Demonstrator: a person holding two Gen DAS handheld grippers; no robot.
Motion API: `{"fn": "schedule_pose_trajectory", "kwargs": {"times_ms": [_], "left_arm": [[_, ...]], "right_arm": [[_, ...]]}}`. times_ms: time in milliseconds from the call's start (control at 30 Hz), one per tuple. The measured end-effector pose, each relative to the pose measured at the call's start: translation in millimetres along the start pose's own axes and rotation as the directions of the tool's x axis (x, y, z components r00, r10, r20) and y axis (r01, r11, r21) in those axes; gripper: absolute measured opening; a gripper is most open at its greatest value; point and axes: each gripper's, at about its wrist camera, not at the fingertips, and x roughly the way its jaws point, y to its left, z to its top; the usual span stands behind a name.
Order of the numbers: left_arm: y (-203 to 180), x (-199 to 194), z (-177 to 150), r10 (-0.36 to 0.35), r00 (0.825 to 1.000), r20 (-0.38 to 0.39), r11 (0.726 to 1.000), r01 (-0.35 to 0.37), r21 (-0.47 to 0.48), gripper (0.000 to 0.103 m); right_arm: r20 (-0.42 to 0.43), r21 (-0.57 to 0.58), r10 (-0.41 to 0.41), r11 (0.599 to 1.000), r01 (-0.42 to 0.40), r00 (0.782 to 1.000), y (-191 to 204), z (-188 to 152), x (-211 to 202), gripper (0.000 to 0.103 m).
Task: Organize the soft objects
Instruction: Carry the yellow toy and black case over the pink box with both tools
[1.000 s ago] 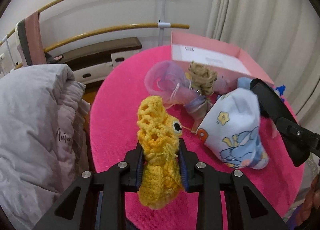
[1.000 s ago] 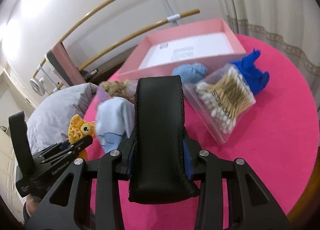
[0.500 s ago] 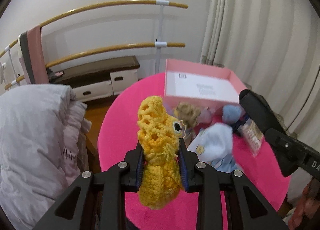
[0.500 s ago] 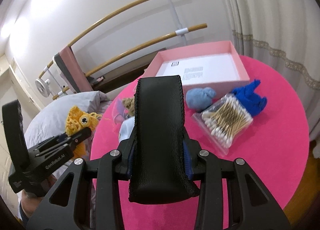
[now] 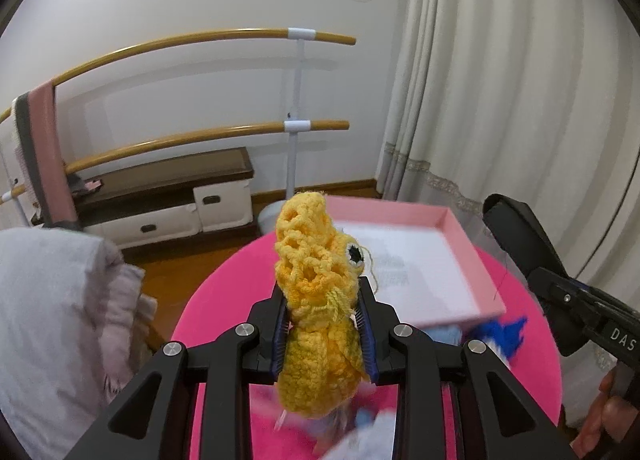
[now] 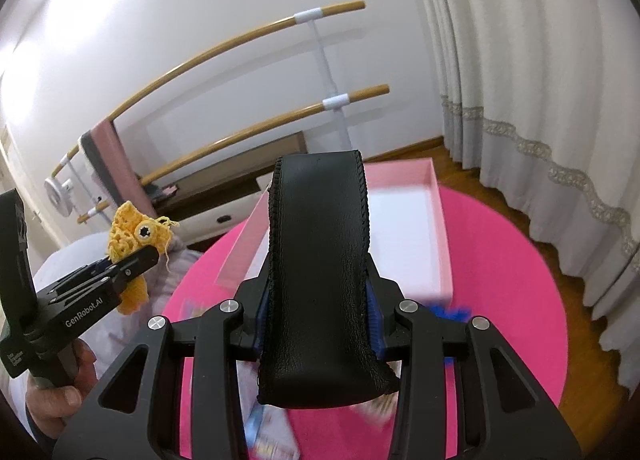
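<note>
Firmly between left tongs point(image 5: 324, 324), crochet toy point(image 5: 316, 300)

Yellow crochet fish point(image 5: 320, 324) upright, clamped mid-body above pink table; black leather sleeve point(image 6: 320, 272) upright, likewise clamped

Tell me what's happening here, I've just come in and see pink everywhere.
A person is tidying soft things on a round pink table. The left hand-held gripper is shut on a yellow crocheted toy, and the right hand-held gripper is shut on a black leather pad. Both are held above the table, facing an open pink box, which looks empty inside. A blue cloth lies beside the box.
</note>
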Motion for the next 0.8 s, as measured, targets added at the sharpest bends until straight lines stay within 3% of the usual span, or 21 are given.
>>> {"fn": "schedule_pose_trajectory", "kwargs": {"times_ms": [333,800], "left_arm": [[-18.7,93.1,77.3,-0.054,0.997,-0.054,0.998,0.055,0.021,0.027],[-52.9,257.8,144.1,-0.087,0.976,-0.198,0.995,0.093,0.021,0.028]], "right_arm": [[-0.059,0.067,-0.032,0.997,0.036,0.998,-34.2,68.8,76.0,0.035],[-0.208,0.123,-0.052,0.989,0.079,0.977,-74.6,80.9,162.2,0.036]]}}
